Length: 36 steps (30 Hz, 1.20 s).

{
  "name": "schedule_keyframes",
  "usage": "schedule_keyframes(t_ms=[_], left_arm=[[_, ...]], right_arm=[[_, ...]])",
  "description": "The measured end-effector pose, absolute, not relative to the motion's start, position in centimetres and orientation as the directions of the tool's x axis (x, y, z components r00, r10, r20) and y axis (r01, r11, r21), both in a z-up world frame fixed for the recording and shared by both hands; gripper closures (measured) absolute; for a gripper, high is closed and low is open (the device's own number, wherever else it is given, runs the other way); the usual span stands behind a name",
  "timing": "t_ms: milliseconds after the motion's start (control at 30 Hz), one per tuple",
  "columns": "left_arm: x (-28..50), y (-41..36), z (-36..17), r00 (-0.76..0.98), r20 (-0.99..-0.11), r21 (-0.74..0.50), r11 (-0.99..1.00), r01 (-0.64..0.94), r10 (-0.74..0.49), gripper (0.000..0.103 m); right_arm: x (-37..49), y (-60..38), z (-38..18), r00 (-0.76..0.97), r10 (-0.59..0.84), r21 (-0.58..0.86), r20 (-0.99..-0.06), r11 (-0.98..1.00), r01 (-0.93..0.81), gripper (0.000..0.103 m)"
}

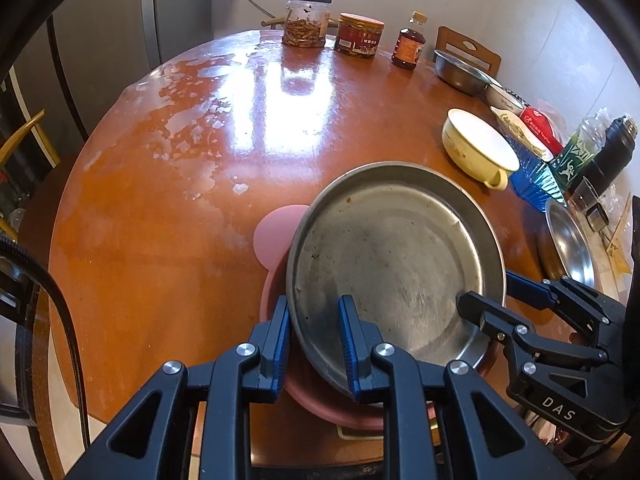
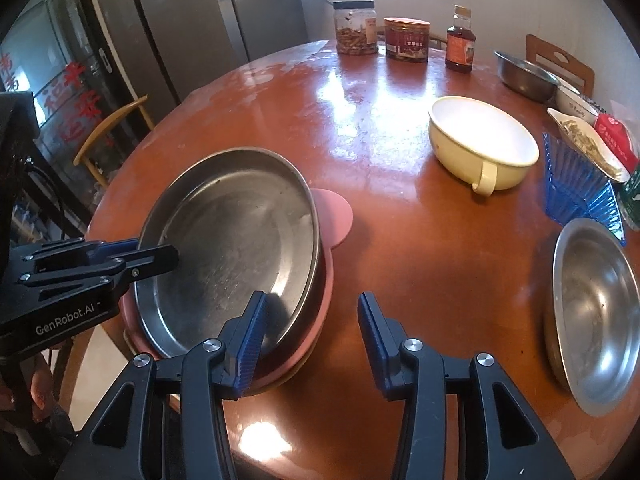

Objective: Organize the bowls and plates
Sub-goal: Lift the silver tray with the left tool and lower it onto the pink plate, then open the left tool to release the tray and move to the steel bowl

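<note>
Steel plate sits tilted on the pink dish at the near edge of the tabletop, and your left gripper has its jaws clamped on the plate's near rim. Your right gripper stands with jaws apart at the plate's right side, one finger over its rim, nothing pinched. A second steel plate lies well apart to the right, and the yellow bowl sits farther back.
</note>
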<state>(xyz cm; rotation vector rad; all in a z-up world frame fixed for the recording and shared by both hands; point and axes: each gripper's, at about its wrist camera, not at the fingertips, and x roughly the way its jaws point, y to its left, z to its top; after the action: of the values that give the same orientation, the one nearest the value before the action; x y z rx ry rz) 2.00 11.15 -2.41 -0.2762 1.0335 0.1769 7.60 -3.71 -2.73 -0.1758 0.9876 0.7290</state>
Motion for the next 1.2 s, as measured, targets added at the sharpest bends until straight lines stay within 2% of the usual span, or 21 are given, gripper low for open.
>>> schedule_keyframes(t_ms=[267, 667, 800, 967, 1067, 1200], left_arm=[[2.8, 11.7, -2.4, 0.503, -0.864, -0.147, 0.946, -0.29, 0.02, 0.078], [2.2, 11.1, -1.5, 0.523, -0.852, -0.149, 0.943, -0.297, 0.03, 0.06], [2.2, 10.6, -0.7, 0.53, -0.845, -0.119, 0.945, -0.305, 0.064, 0.051], [1.7, 10.0, 0.9, 0.557, -0.826, -0.108, 0.945, -0.308, 0.087, 0.05], [1.8, 9.4, 1.9, 0.575, -0.814, -0.108, 0.948, -0.299, 0.088, 0.046], [2.6, 7.2, 3.1, 0.596, -0.8, -0.098, 0.962, -0.255, 0.076, 0.044]], right_arm=[[8.9, -2.5, -2.6, 0.355, 0.468, 0.161, -0.809, 0.758, -0.632, 0.055], [9.5, -4.7, -0.8, 0.385, 0.501, 0.202, -0.775, 0.774, -0.599, 0.055], [9.6, -6.2, -0.2, 0.413, 0.51, 0.22, -0.754, 0.79, -0.573, 0.048], [9.6, -8.9, 1.1, 0.463, 0.51, 0.225, -0.725, 0.811, -0.54, 0.048], [9.7, -10.8, 1.9, 0.501, 0.496, 0.219, -0.709, 0.83, -0.513, 0.047], [10.1, -13.8, 3.0, 0.565, 0.445, 0.184, -0.694, 0.869, -0.459, 0.041]])
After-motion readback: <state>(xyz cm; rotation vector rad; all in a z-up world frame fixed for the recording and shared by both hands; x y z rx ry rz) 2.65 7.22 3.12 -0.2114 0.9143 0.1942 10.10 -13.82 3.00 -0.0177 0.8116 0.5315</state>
